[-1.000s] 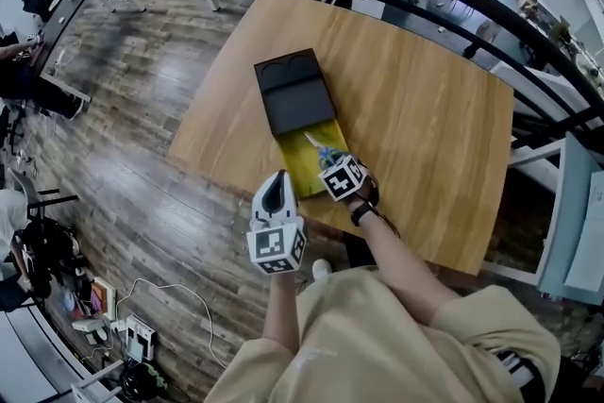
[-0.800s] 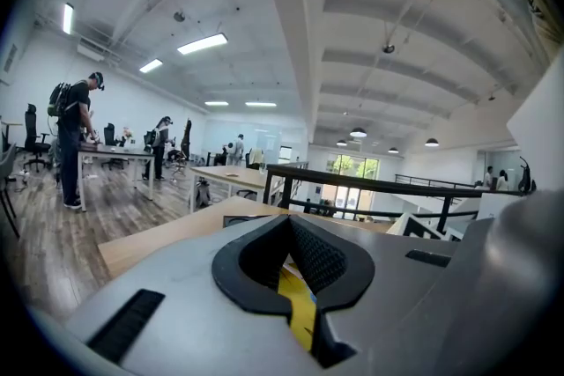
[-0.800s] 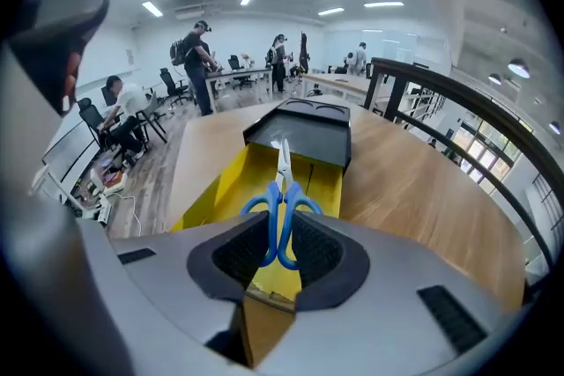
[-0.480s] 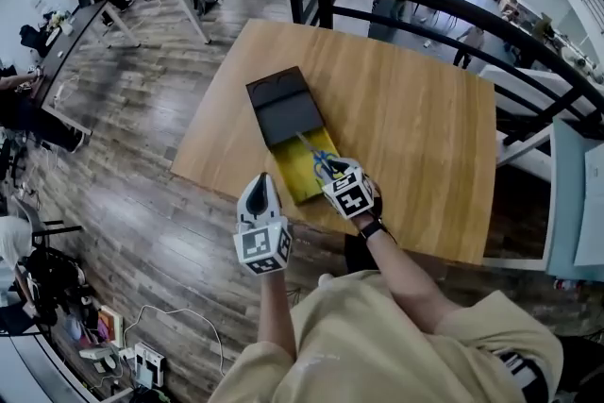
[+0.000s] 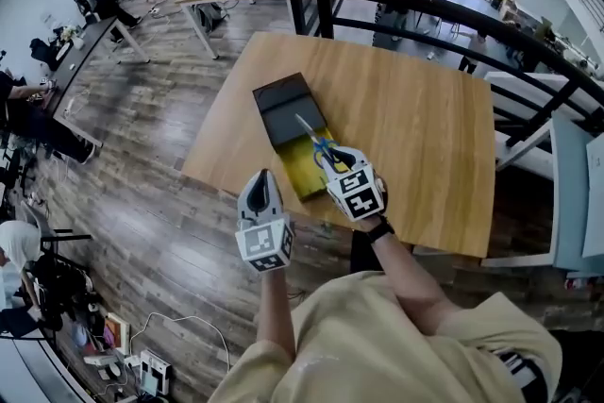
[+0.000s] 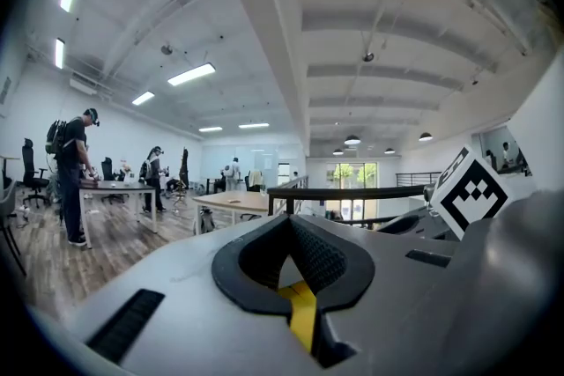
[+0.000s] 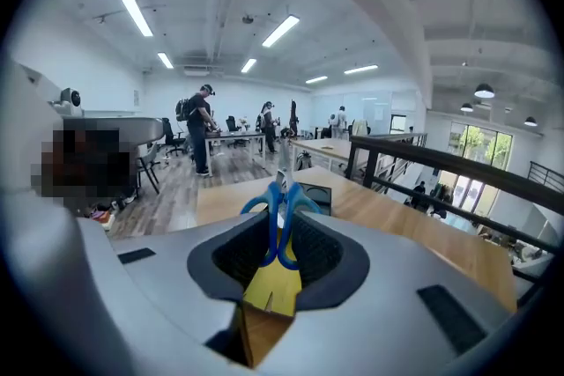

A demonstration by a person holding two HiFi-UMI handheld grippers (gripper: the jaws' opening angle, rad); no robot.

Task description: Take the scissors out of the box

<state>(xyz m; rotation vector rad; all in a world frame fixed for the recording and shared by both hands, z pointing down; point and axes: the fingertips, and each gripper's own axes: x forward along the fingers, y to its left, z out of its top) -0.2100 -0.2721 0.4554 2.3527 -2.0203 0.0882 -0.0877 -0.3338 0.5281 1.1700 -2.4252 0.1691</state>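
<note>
Jaws of the left gripper (image 6: pixel 289 223) were pressed together on nothing, on the near side of the black-lidded yellow rectangular box (image 5: pixel 283 109); the right gripper (image 7: pixel 280 233) clenched the blue-handled metal scissors (image 7: pixel 279 209) over that box's yellow part.

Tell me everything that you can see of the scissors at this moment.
The scissors have blue loop handles, plastic by the look, and pale metal blades, closed together. The right gripper clamps the handles between its jaws, blades pointing away from it. They hang over the yellow inside of the open box and seem to touch nothing else.
</note>
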